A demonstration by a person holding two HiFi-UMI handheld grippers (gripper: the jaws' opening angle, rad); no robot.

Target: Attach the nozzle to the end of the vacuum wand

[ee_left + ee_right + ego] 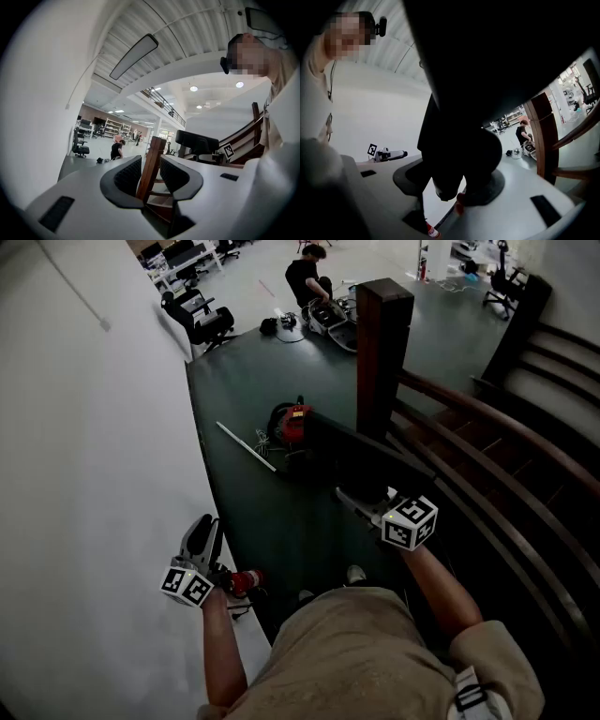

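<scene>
**On the stair landing: nozzle gripped, wand lying apart**

Right gripper (349,497) is clamped on a large black part, judged to be the nozzle (367,461). Left gripper (203,529) stands narrowly parted and empty; only a distant wooden post (151,164) shows through its gap. The pale, slim wand (246,446) lies on the dark floor (272,521) beside the red vacuum body (292,421), well apart from the nozzle.

Handling: the nozzle looks like rigid plastic, probably light but bulky. The wand appears stiff and smooth and may roll; best taken near its free end.

Not determinable: the nozzle's socket and the wand's end fitting. The nozzle blocks most of the right gripper view.
</scene>
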